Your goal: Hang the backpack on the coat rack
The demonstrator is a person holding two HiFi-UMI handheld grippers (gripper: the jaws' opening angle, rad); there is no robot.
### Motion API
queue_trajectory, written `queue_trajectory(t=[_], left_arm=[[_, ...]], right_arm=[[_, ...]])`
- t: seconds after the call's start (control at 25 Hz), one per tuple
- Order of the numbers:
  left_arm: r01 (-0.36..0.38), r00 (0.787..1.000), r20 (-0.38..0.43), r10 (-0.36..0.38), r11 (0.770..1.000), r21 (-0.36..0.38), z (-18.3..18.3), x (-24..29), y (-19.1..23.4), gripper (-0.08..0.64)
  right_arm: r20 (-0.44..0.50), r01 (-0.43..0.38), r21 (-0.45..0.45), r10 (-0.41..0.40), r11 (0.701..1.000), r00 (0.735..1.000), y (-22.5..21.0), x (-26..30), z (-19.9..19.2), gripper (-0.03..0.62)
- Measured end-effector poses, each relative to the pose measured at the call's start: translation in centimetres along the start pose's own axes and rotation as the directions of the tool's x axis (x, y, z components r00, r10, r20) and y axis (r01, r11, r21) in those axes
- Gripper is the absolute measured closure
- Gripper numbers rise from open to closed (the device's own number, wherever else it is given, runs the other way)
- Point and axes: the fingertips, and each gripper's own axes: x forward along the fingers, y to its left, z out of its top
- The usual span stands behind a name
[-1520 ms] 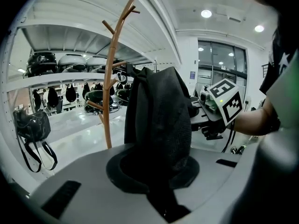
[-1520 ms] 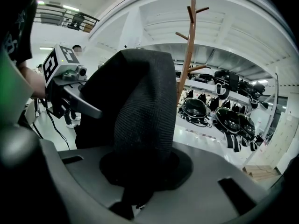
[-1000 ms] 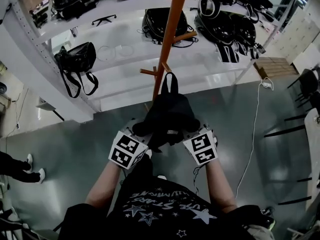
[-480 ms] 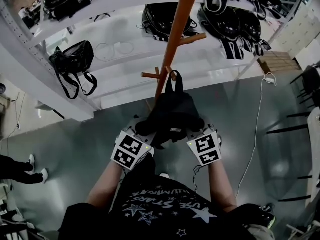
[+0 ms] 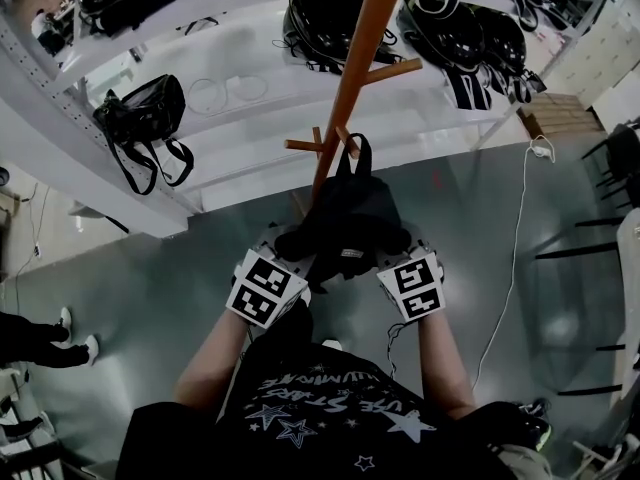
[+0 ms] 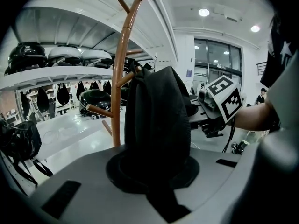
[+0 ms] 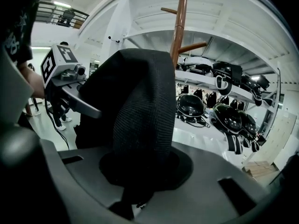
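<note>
The black fabric backpack [image 5: 345, 223] hangs upright in the air between both tools, directly in front of the orange-brown wooden coat rack pole [image 5: 355, 78]. The left hand-held gripper [image 5: 288, 248] has its jaws nearly closed, clamped on the backpack's left side. The right hand-held gripper [image 5: 396, 246] is clamped likewise on its right side. The top loop [image 5: 356, 156] sits just beside a lower peg [image 5: 343, 138]; whether it is hooked cannot be told.

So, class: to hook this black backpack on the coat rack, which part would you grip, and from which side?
Grip the backpack by its two flanks, one from each side, approaching from the side away from the coat rack, as the left gripper and right gripper do. That probably suits best: the top loop stands up free, close to a peg.
</note>
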Motion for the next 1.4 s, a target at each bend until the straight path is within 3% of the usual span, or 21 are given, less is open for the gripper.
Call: queue_trajectory(t=[0.24, 0.64, 1.12, 1.4], left_arm=[[0.009, 0.999, -0.049, -0.008, 1.000, 0.026, 0.0, 0.7, 1.6, 0.497], [0.033, 0.998, -0.060, -0.031, 0.999, 0.028, 0.1, 2.1, 5.3, 0.497], [0.062, 0.993, -0.102, -0.063, 0.998, -0.019, -2.8, 5.0, 9.3, 0.497], [0.062, 0.988, -0.139, -0.063, 0.998, -0.007, -4.6, 6.4, 9.9, 0.492]], right_arm=[[-0.013, -0.016, 0.032, 0.017, 0.999, 1.000, -0.5, 1.8, -0.3, 0.525], [-0.040, -0.031, 0.055, 0.034, 0.998, 0.999, -1.3, 5.6, 0.6, 0.523], [-0.131, -0.040, 0.067, 0.048, 0.997, 0.990, -1.5, 10.7, -1.1, 0.520], [-0.170, -0.040, 0.104, 0.057, 0.994, 0.984, -1.6, 12.1, -3.0, 0.502]])
